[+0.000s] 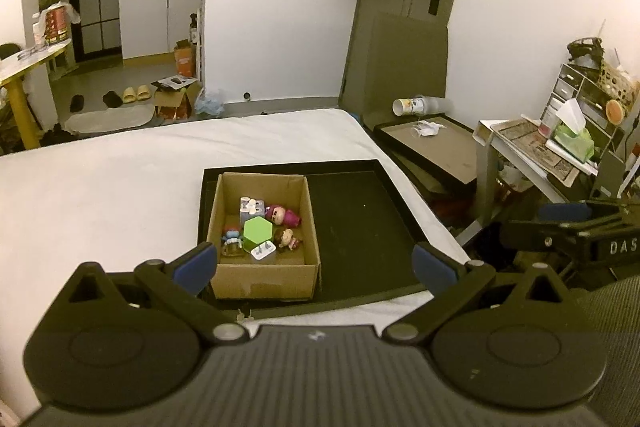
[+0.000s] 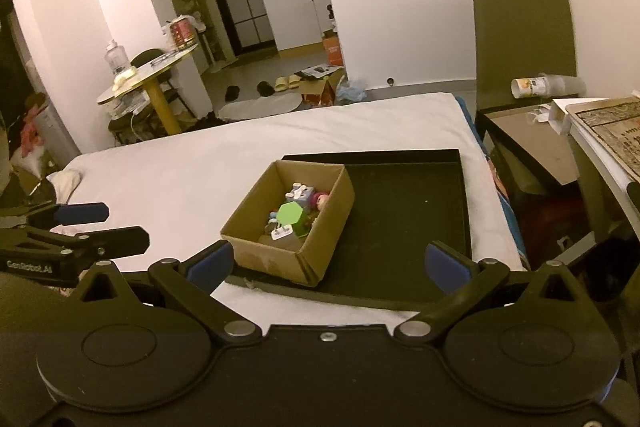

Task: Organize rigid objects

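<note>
A cardboard box (image 1: 264, 279) stands in the left part of a black tray (image 1: 360, 227) on a white bed. Inside lie a green hexagonal block (image 1: 258, 231), small figurines (image 1: 284, 215) and a white plug (image 1: 263, 251). My left gripper (image 1: 314, 265) is open and empty, held back from the box's near side. The box (image 2: 280, 259), the tray (image 2: 400, 219) and the green block (image 2: 290, 214) also show in the right wrist view. My right gripper (image 2: 330, 263) is open and empty, near the tray's front edge. Each gripper shows at the edge of the other's view.
The white bed (image 1: 120, 195) spreads to the left. A low dark table (image 1: 432, 147) and a cluttered desk (image 1: 560, 147) stand to the right. A round yellow-legged table (image 2: 152, 83) is at the back left. A door (image 1: 404, 27) with hanging clothes is behind.
</note>
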Demonstrator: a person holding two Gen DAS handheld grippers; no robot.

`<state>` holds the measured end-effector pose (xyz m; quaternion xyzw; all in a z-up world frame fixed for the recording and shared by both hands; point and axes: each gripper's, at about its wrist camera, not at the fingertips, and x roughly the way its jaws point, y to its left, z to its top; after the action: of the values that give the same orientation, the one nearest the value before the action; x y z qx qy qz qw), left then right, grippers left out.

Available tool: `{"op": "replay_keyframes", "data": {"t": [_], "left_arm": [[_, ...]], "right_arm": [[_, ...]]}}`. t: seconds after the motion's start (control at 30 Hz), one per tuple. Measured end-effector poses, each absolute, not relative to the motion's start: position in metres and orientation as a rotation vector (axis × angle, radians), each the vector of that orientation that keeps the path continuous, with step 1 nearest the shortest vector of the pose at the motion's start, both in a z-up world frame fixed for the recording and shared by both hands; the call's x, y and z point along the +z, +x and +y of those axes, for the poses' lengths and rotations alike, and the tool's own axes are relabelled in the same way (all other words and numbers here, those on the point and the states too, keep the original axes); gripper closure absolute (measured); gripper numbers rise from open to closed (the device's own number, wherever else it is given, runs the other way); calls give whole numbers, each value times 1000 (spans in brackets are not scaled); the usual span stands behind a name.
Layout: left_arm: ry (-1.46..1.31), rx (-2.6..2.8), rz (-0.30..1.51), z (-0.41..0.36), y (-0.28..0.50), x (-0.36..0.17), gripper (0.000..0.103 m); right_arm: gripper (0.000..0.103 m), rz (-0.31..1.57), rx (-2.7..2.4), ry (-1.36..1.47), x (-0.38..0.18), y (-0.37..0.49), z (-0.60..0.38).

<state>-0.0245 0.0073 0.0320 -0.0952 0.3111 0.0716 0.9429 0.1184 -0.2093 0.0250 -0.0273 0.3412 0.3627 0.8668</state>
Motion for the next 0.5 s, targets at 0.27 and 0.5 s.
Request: {"op": "replay_keyframes", "data": {"t": [0.27, 0.5], "left_arm": [[-202, 156, 629, 7, -27, 31, 0], [-212, 159, 631, 7, -28, 30, 0]], "right_arm": [[0, 719, 793, -57, 23, 110, -207], [0, 723, 805, -60, 23, 107, -206]]}}
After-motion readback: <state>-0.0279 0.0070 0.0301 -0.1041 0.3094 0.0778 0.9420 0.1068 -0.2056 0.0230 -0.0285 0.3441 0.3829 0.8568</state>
